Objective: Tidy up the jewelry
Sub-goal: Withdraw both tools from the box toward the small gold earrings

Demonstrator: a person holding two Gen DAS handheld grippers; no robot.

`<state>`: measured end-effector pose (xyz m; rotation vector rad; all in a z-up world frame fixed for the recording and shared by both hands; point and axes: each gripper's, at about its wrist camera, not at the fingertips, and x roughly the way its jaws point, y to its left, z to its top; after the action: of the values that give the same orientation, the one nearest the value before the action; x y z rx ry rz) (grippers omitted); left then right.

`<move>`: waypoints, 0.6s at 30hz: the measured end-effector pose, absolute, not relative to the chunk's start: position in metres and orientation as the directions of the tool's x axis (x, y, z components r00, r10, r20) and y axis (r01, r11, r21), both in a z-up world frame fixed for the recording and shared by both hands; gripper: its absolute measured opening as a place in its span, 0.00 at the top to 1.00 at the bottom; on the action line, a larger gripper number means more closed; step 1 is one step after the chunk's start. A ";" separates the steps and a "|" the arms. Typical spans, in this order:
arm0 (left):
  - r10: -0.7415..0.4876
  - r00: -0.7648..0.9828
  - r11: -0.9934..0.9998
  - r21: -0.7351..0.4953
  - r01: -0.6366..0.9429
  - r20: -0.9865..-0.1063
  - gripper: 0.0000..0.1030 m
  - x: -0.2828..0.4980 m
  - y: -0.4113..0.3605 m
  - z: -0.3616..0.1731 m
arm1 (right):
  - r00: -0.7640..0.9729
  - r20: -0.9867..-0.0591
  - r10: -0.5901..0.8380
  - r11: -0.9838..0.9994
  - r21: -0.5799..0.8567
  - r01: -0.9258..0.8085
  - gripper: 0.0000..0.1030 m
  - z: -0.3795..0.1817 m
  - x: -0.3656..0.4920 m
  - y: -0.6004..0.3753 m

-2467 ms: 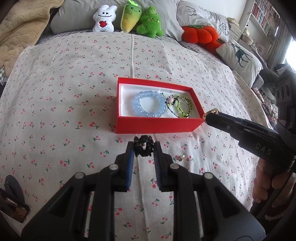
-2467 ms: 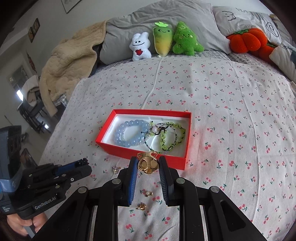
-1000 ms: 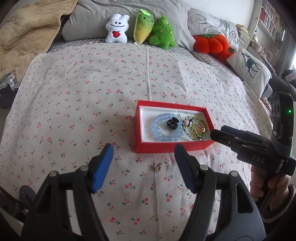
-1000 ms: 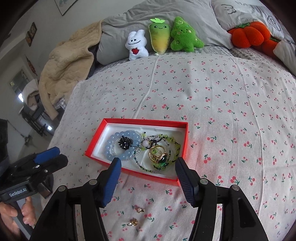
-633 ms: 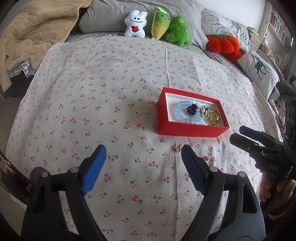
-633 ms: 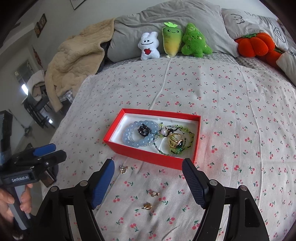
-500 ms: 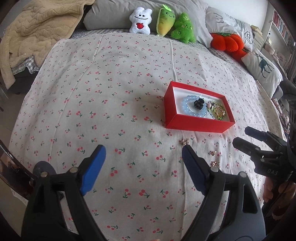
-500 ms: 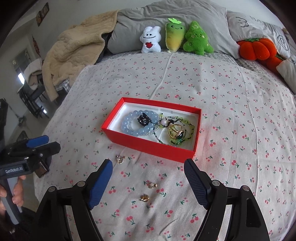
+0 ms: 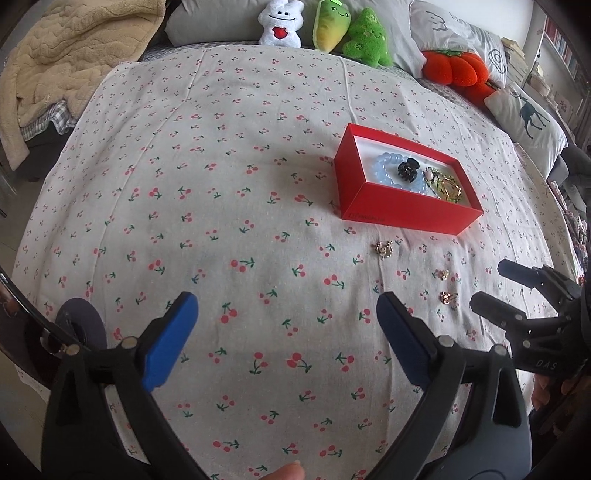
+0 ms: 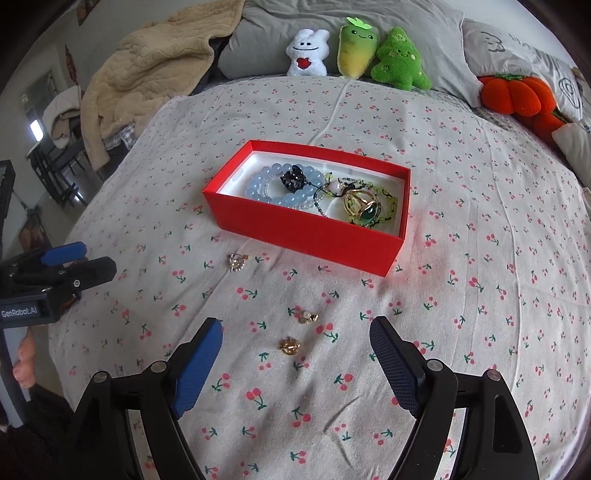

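Hovering over the cherry-print bedsheet [image 10: 480,184], the right gripper [image 10: 295,347] has its blue-padded jaws spread wide with nothing pressed between them; they have just been opening. Lying on the sheet inside that gap, just ahead of the pads, is a small gold earring [image 10: 289,346], and slightly farther on sits a second small gold stud with a pale bead [image 10: 307,317]. The left gripper [image 9: 286,314] is likewise open, its jaws having just been widening, and only bare sheet lies between its pads; both small gold pieces lie to the right of its right jaw. A third, sparkly gold earring [image 10: 236,261] rests on the sheet farther ahead, just short of the shallow red cardboard box with a white lining [image 10: 306,236]. Inside the box lie a pale blue beaded bracelet [image 10: 258,184] with a black flower-shaped clip [image 10: 293,178] on top of it, and beside them a green beaded string [image 10: 388,206] tangled around a gold ring with a green stone [image 10: 364,206]. Beyond the box, three plush toys [image 10: 354,55] line the grey pillow [image 10: 369,18].
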<state>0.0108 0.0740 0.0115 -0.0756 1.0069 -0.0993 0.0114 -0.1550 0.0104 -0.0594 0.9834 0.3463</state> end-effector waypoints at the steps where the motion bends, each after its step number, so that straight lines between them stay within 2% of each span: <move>1: -0.123 0.531 0.992 -0.111 0.056 -0.839 0.06 0.011 0.073 0.009 | 0.502 -0.825 0.260 0.944 0.107 -0.313 0.19 0.008 0.009 -0.156; 10: -0.145 0.505 0.987 -0.089 0.134 -0.851 0.06 0.013 0.060 -0.023 | 0.466 -0.841 0.274 0.944 0.144 -0.296 0.19 -0.014 -0.007 -0.168; 18: -0.147 0.493 0.971 -0.031 0.236 -0.858 0.06 0.022 0.036 -0.041 | 0.455 -0.856 0.247 0.945 0.109 -0.309 0.19 -0.028 -0.006 -0.166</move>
<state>0.0218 0.0358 -0.0414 0.0945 1.0303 -0.2328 -0.0059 -0.1659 -0.0279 -0.0657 1.0440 0.3434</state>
